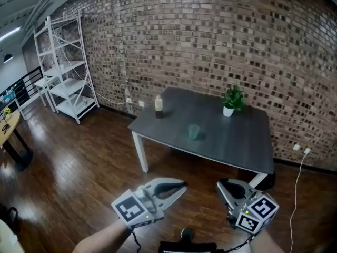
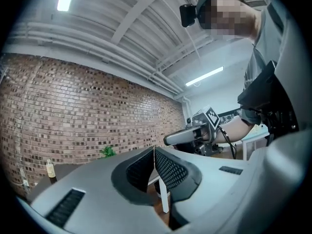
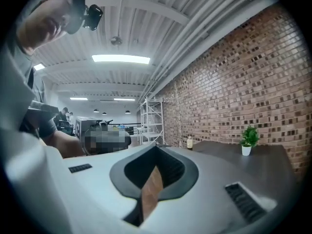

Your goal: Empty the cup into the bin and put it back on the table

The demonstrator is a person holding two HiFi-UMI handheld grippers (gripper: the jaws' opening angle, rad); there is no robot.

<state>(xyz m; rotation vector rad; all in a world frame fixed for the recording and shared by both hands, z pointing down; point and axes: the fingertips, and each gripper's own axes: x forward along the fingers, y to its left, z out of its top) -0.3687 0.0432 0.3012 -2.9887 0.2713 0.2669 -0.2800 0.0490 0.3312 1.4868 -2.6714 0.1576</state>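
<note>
Your left gripper point(image 1: 183, 185) sits low at the bottom, just ahead of you. The forearm comes in from the lower edge and the grey plastic shell points up and to the right, roughly level. Its ribbed black pads point(image 2: 165, 169) meet at the tips, so the jaws are closed with nothing between them. The cube with square markers point(image 1: 130, 208) rides at its back. Just to the right, your right gripper point(image 1: 222, 185) mirrors it, angled up and to the left, with its own marker cube point(image 1: 256, 213) nearest your wrist. Its jaws are pressed together too and hold nothing; only floor shows through the gap behind them.

Dark, glossy wooden floor point(image 1: 79, 173) lies between both grippers and the table point(image 1: 231, 141), which has a matte dark grey top and white legs. At far left a round wooden table edge point(image 1: 8, 123) shows, then a white metal shelf point(image 1: 66, 67) against the rough brick wall point(image 1: 210, 30). On the table's left back corner stands a small bottle point(image 1: 158, 104). The cup point(image 1: 194, 132), pale and see-through, stands upright near the front edge, well apart from both grippers. A small green plant point(image 1: 232, 101) in a white pot sits near the back. At far right a white cable point(image 1: 300, 167) hangs from a wall socket.
</note>
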